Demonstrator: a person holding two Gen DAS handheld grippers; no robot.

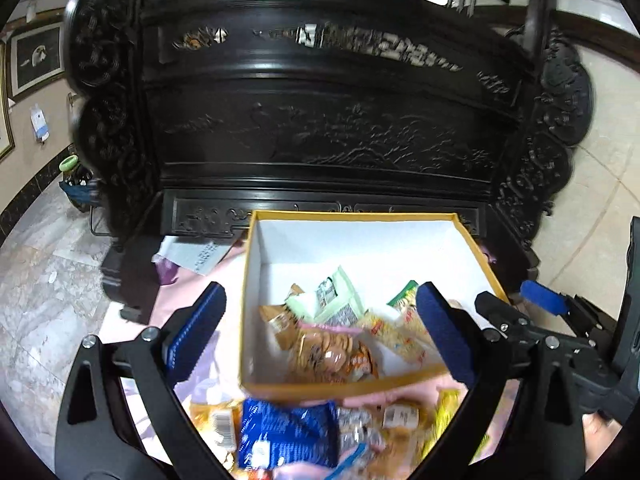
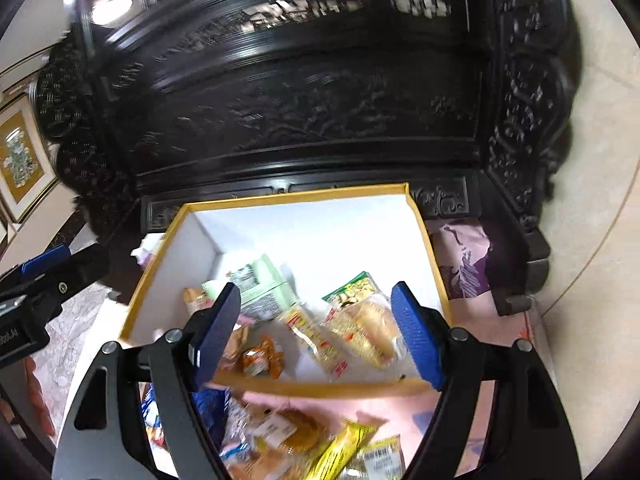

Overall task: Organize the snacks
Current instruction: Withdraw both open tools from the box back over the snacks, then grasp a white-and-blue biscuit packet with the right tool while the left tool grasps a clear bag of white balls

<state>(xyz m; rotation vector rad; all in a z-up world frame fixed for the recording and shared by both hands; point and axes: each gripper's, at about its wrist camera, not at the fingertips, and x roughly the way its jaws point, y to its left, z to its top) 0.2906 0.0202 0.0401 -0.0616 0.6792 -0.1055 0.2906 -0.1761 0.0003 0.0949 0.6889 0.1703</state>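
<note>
**Hovering over the snack box, both grippers spread wide**

Hanging above the yellow-rimmed box (image 1: pixel 360 390) at centre frame, left gripper (image 1: pixel 324 332) released, nothing between its blue pads. Same for the right gripper (image 2: pixel 316 334), spread and empty. Inside the box: green packet (image 1: pixel 336 300), cookie bag (image 1: pixel 328 354). Lower frame, outside: blue packet (image 1: pixel 288 436), yellow bar (image 2: pixel 344 452) on pink cloth (image 2: pixel 464 408).

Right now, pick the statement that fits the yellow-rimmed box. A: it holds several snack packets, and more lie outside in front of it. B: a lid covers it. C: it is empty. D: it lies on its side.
A: the box stands open with packets inside, such as the pale green packet, while others, like the blue packet and the yellow bar, lie outside its near wall.
</note>
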